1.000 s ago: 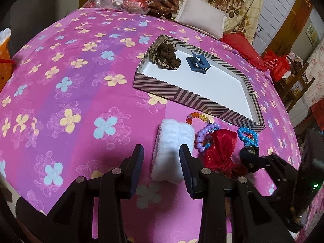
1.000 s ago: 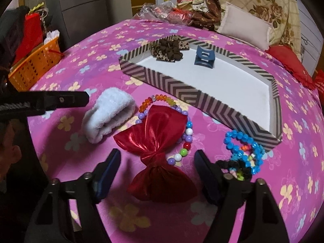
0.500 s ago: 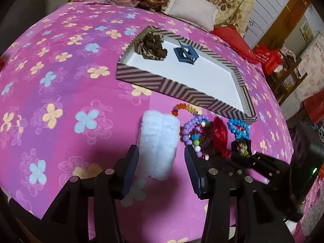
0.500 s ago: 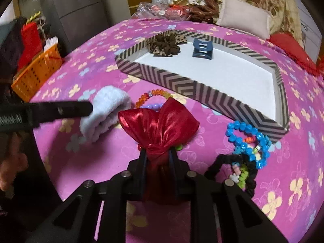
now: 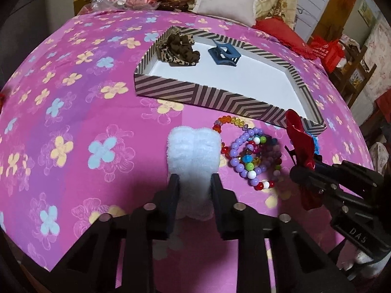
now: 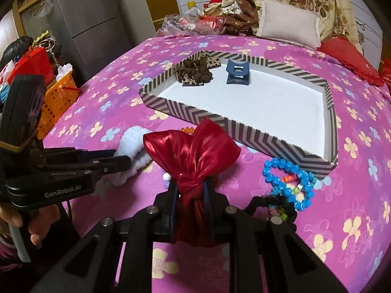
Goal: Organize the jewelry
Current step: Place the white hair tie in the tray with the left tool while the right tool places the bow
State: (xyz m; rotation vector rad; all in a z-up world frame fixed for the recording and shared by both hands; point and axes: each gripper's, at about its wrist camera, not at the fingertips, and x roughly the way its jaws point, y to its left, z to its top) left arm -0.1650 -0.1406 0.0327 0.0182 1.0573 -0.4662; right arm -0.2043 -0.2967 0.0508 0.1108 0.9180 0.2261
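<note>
A fluffy white scrunchie (image 5: 193,156) and red satin bow (image 6: 193,151) lie beside bead bracelets (image 5: 251,156), before the striped tray (image 5: 220,100).

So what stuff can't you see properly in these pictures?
- Fluffy white scrunchie: right wrist view, the left gripper covers most of it.
- Shiny red satin bow: its lower half hides behind the right gripper fingers.
- Multicoloured bead bracelets: right wrist view, mostly behind the bow.
- Black braided bracelet: partly behind the right gripper's fingers.
</note>
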